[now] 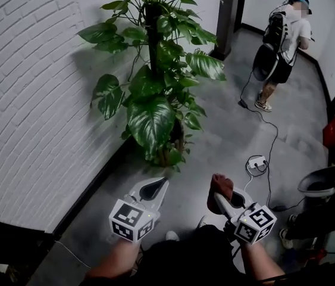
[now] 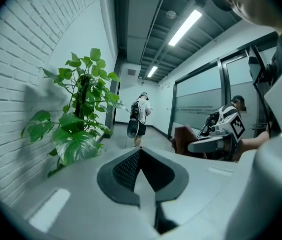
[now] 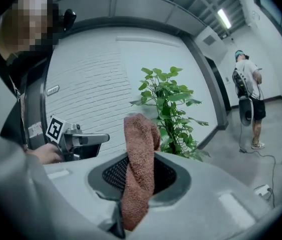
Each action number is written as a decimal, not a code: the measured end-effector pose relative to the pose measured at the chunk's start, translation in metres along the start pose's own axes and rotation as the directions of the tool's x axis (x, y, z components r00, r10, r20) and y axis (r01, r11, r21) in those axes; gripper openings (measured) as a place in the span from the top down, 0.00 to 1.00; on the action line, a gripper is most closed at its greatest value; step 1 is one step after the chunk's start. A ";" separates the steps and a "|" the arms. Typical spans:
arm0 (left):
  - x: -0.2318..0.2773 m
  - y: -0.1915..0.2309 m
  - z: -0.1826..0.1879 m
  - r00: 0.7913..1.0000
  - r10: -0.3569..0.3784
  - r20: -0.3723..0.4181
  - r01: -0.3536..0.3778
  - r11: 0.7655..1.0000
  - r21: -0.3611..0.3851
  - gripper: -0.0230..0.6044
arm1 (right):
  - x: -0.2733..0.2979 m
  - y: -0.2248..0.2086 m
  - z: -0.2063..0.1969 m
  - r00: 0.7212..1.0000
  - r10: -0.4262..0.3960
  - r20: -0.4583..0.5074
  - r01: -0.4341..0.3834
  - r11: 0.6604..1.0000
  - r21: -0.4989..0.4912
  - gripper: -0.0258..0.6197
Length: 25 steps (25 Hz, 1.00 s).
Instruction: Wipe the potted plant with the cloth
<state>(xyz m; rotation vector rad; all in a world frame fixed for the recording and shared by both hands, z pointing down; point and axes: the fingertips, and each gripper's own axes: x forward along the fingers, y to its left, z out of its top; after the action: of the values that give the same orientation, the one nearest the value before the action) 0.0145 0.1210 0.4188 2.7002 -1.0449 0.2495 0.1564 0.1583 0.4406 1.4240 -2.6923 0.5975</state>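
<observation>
I am holding the brown cloth (image 1: 219, 186) pinched in the right gripper (image 1: 220, 199), whose jaws are clamping the middle of the fold so that a loose tuft is standing up past the tips. The left gripper (image 1: 161, 185) is hanging just left of it with its jaws pressed together and nothing between them. The potted plant (image 1: 155, 94) is standing farther off and slightly left, close against the white brick wall (image 1: 30, 112) and well apart from both grippers. To wipe well, I am judging that the soft tuft, not the hard jaw tips, should be meeting the big near leaf (image 1: 150, 123), stroking from stem toward tip. The left gripper should be steadying that leaf from underneath so it is not creasing or tearing.
</observation>
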 end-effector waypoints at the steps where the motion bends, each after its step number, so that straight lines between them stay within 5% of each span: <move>1: -0.001 -0.003 -0.002 1.000 -0.006 -0.003 0.006 1.000 -0.005 0.94 | -0.001 0.002 -0.004 1.000 0.000 -0.015 0.000 1.000 0.002 0.86; 10: -0.010 -0.019 -0.018 1.000 0.001 -0.001 -0.001 0.999 -0.047 0.94 | -0.001 0.028 -0.003 0.999 0.036 -0.032 -0.040 0.988 -0.148 0.86; 25: -0.015 -0.029 -0.014 0.999 0.029 0.018 -0.027 0.998 -0.065 0.94 | -0.011 0.028 -0.009 0.995 0.095 -0.039 -0.098 0.991 -0.096 0.86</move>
<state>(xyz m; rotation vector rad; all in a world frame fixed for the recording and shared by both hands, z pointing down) 0.0223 0.1558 0.4241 2.6374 -1.0780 0.1921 0.1395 0.1843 0.4380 1.2556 -2.7347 0.4833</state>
